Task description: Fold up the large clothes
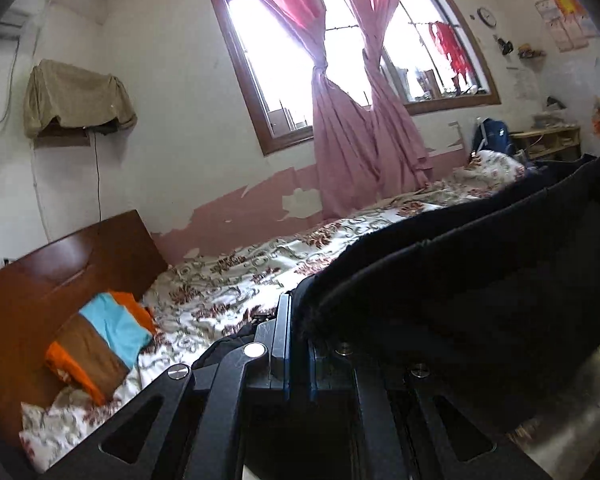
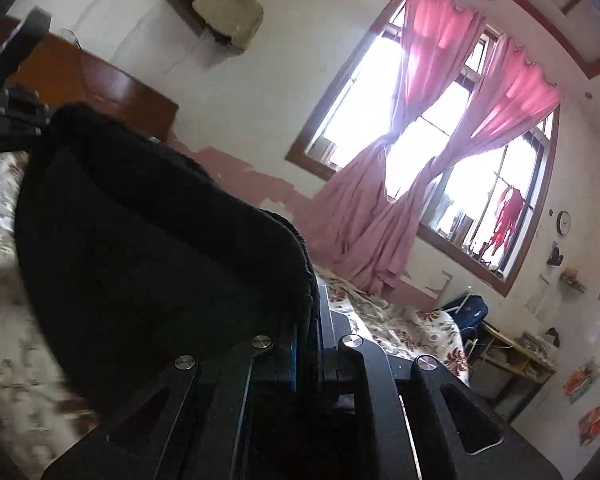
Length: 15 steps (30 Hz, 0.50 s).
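Observation:
A large black garment [image 1: 480, 280] hangs stretched in the air above the bed. My left gripper [image 1: 298, 320] is shut on one end of its upper edge, and the cloth runs off to the right from there. In the right wrist view the same black garment [image 2: 140, 248] sags to the left, with my right gripper [image 2: 308, 308] shut on its other end. The left gripper [image 2: 24, 120] shows at that view's far left, holding the far corner. The cloth's lower part is hidden below both views.
Under the garment lies the bed with a floral sheet [image 1: 236, 276] and a brown wooden headboard [image 1: 68, 264]. Folded orange, brown and blue clothes [image 1: 100, 340] lie by the headboard. Pink curtains [image 1: 352, 132] hang at the window; a blue backpack [image 1: 494, 134] and shelf stand beyond the bed.

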Available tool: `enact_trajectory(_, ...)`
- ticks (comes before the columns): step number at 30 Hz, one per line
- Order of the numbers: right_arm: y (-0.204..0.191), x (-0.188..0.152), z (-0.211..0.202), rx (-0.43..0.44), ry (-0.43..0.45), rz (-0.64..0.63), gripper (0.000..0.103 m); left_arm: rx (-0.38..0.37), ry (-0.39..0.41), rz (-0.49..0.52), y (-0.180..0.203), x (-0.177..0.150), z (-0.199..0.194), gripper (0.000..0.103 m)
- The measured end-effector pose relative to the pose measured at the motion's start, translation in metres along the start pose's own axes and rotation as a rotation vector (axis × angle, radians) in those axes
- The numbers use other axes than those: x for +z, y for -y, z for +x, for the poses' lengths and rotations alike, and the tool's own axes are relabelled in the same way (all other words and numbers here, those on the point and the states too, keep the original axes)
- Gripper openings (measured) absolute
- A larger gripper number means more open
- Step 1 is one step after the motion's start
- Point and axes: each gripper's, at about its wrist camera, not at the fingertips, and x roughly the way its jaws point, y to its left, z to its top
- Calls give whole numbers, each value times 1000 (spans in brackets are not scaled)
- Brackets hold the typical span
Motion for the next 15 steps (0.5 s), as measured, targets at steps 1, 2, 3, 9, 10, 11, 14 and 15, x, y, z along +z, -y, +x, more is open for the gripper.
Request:
enact_trajectory(1, 1, 3, 16, 0, -15, 10, 6, 3, -10, -5, 4, 4, 14, 6)
enact_trajectory(2, 3, 4, 36, -3, -34, 17, 6, 5, -21, -12, 7, 8, 30, 6)
enact_trajectory(3, 3, 7, 49, -6, -43, 20, 6, 11, -28, -17, 10, 12, 45, 6)
enact_trajectory(9, -7, 10, 130, -28, -112, 11, 6, 40, -73, -25, 29, 17, 117, 6)
enact_trajectory(10, -8, 11, 142, -30, -121, 14, 6, 44, -79, -26, 32, 17, 125, 6)
enact_trajectory(11, -10, 10, 154, -33, -132, 16, 6, 51, -92, -27, 36, 16, 139, 6)
enact_trajectory(14, -21, 3, 196, -36, -174, 10, 5, 59, -136, -37, 43, 10, 176, 6)
enact_trajectory(15, -24, 0, 206, -36, -188, 9, 6, 61, -153, -35, 47, 7, 189, 6)
